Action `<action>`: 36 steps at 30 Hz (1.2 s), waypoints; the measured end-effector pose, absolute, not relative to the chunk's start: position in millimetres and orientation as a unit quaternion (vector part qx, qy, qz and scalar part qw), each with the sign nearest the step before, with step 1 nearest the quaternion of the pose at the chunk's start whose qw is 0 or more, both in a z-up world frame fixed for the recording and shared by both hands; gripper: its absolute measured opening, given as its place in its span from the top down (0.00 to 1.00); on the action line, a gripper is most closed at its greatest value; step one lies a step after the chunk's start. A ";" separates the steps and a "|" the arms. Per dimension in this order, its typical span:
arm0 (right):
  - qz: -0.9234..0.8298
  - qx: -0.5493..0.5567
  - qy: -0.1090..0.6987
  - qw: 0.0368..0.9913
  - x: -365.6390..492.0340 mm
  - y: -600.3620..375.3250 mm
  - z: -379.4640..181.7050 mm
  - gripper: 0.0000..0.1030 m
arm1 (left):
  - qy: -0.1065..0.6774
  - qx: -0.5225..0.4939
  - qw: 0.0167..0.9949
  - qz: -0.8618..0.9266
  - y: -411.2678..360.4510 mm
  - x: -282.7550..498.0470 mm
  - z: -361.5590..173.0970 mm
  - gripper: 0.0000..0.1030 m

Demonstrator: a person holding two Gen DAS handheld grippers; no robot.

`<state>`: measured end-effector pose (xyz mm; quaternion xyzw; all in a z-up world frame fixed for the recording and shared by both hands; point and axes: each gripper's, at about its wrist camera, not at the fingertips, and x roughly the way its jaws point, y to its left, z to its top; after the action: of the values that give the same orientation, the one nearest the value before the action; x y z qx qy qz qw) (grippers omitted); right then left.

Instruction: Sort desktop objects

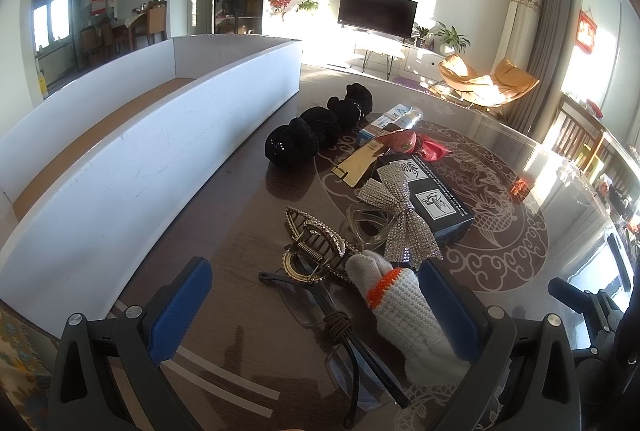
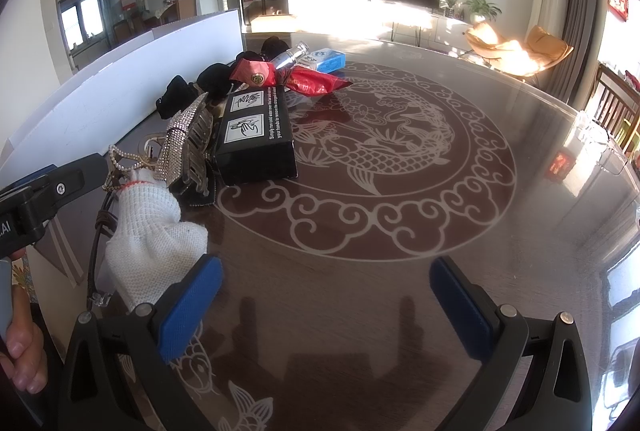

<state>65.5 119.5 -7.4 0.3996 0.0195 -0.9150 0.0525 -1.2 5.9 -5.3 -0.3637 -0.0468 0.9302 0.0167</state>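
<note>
Both claws spread wide, nothing gripped. Left gripper (image 1: 316, 305) sits low over the near end of the clutter on the glass-topped table (image 2: 400, 271); the white knit glove (image 1: 404, 307) with orange band lies between its blue pads, close against the right pad, with glasses (image 1: 340, 335) under it and a brown hair tie (image 1: 338, 321) on the glasses arm. Just past the glove: gold claw clip (image 1: 316, 251), clear clip (image 1: 366, 227), rhinestone bow (image 1: 396, 223) draped over the black box (image 1: 436, 199). Further back a gold card (image 1: 358, 163), black scrunchies (image 1: 316, 129) along the wall of the white tray (image 1: 132, 167), red packet (image 1: 436, 151), small blue-white box (image 1: 384, 121). Tray interior visible is bare cardboard floor. Right gripper (image 2: 324, 299) hovers over bare tabletop, to the right of the pile, glove (image 2: 152, 231) just beside its left pad. A person's hand (image 2: 22, 347) shows at the left edge of the right wrist view.
</note>
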 end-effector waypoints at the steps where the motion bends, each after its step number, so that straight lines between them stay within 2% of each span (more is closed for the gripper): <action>1: -0.915 0.400 0.020 0.052 65.5 119.5 -7.4 0.00 | -0.048 -0.364 0.017 0.930 6.4 -1.0 -5.0 0.00; 36: -0.913 0.404 0.024 0.053 64.1 118.1 -8.7 0.00 | -0.045 -0.366 0.019 0.929 8.3 -1.9 -6.4 0.00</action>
<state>64.1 118.1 -8.7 0.4036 0.0242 -0.9131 0.0531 -1.9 8.3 -6.4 -0.3664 -0.0453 0.9292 0.0193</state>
